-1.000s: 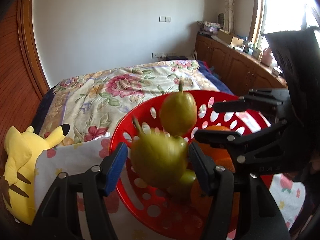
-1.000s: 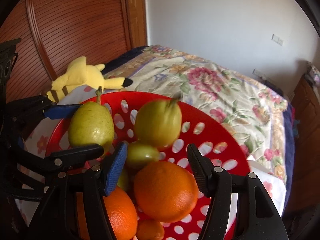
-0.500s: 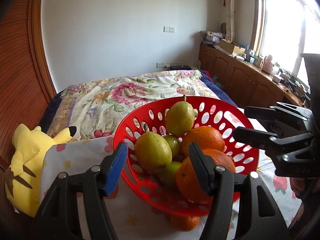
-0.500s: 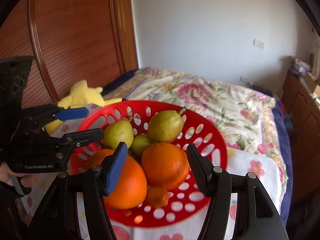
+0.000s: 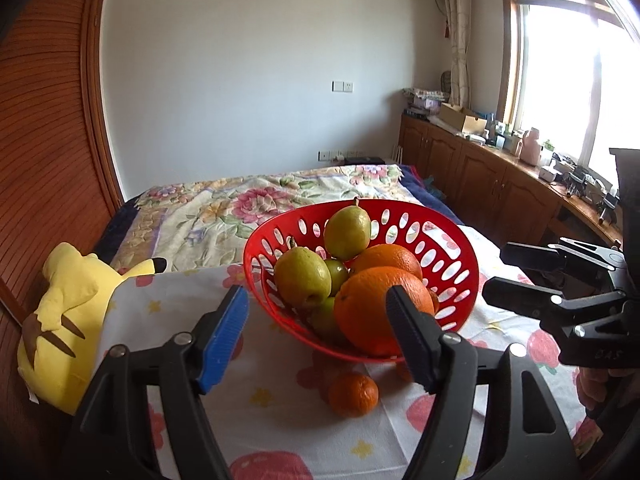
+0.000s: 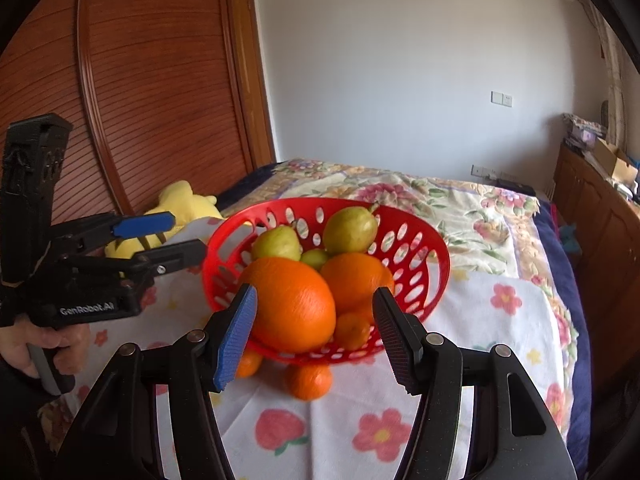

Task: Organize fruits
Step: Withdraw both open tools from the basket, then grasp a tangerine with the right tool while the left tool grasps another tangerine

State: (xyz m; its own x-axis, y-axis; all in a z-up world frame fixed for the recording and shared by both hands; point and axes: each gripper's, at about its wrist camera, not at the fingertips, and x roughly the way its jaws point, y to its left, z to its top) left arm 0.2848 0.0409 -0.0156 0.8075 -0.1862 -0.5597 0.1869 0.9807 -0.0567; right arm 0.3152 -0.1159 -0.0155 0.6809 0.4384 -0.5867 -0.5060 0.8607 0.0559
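Left tongs (image 5: 316,322) agape, empty | right tongs (image 6: 316,326) agape, empty | right view alone: two mandarins (image 6: 309,381) under basket (image 6: 434,276)

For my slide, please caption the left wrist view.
Open left gripper faces a red basket of pears and oranges.
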